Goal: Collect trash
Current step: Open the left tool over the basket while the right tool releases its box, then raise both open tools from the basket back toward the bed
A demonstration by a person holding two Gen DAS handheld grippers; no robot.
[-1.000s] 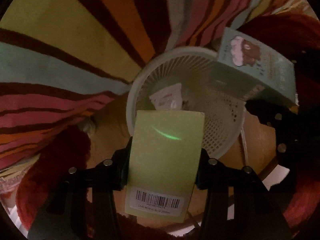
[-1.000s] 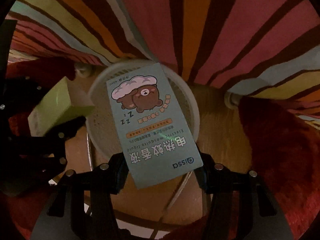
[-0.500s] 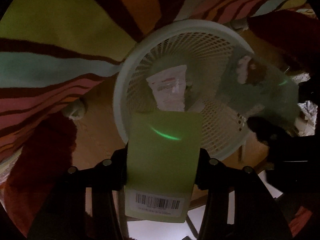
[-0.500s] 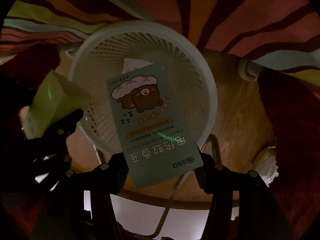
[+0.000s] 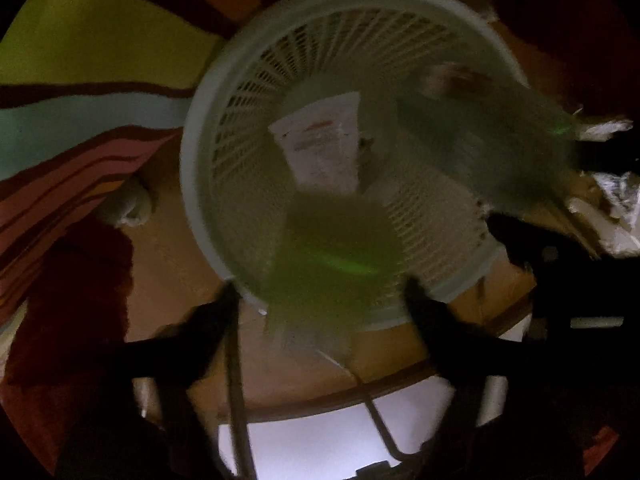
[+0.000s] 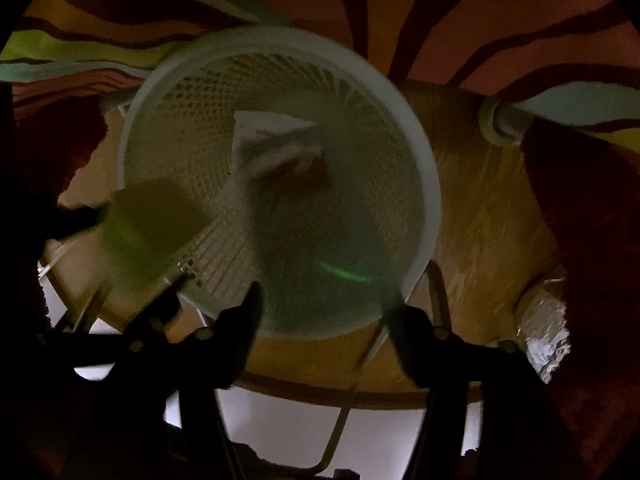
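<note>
A white mesh basket (image 5: pixel 200 184) fills both views, with a white packet (image 5: pixel 320 144) lying inside it. My left gripper (image 5: pixel 320 308) hangs over the near rim, its jaws opening. A green box (image 5: pixel 336 264) sits blurred between the fingers, free of the pads. My right gripper (image 6: pixel 324 320) is over the basket (image 6: pixel 424 184) as well, jaws opening. A pale blue box with a bear picture (image 6: pixel 320 232) is smeared in front of it, loose over the basket's mouth. The blue box (image 5: pixel 488 144) and the green box (image 6: pixel 148 224) each show in the other wrist view.
The basket stands on a round wooden top (image 6: pixel 488 216) with metal legs below. A striped cloth (image 5: pixel 80 56) hangs behind it, with dark red fabric (image 6: pixel 592 216) at the sides. Crumpled foil (image 6: pixel 548 344) lies at the right edge, and a pale knob (image 6: pixel 500 124) beside the basket.
Both grippers were shut on their boxes and have sunk closer to the basket. Now the fingers stand apart, and both boxes have left the pads and blur toward the basket.
</note>
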